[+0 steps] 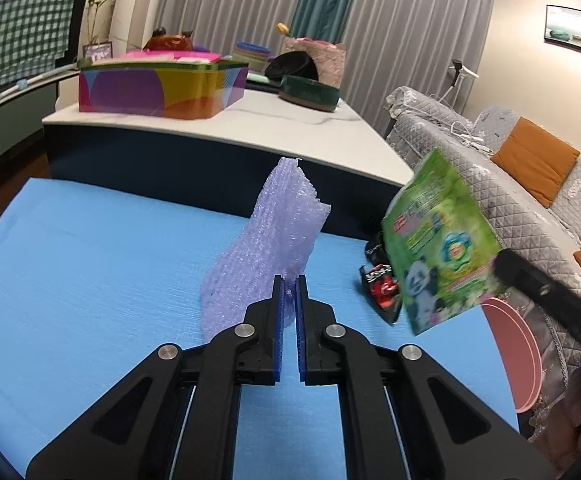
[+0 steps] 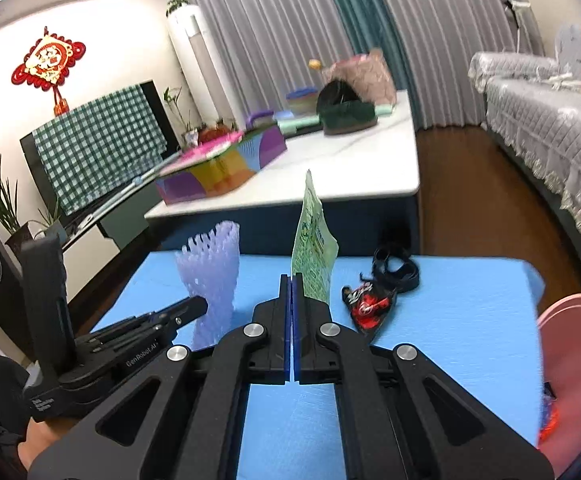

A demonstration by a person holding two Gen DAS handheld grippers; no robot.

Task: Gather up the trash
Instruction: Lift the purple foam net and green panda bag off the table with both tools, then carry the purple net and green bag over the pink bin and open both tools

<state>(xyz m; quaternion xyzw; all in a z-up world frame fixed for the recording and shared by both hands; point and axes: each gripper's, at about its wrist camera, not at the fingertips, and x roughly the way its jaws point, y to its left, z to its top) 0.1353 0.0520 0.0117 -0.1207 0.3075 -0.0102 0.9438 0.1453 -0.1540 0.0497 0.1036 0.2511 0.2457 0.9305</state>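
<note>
left gripper [image 1: 289,280] pinched on purple bubble wrap [image 1: 268,240]; the sheet stands up from the jaws, its lower edge hanging toward the blue mat [image 1: 90,264]. in the right wrist view the same wrap [image 2: 214,276] is clear of the mat, left of centre. right gripper [image 2: 292,278] clamped on a green panda-print packet [image 2: 312,256]; packet held upright, edge-on, off the mat. in the left wrist view that packet [image 1: 438,248] hangs over the mat's right edge, with one black finger of the right gripper showing at its right side. red-and-black wrapper [image 2: 366,306] lies flat on the mat, right of the packet. black strap-like item [image 2: 396,268] lies just behind the wrapper, near the mat's far edge; cannot tell if they touch. pink bin [image 2: 574,364] sits off the mat's right edge, below mat level, something red inside.
</note>
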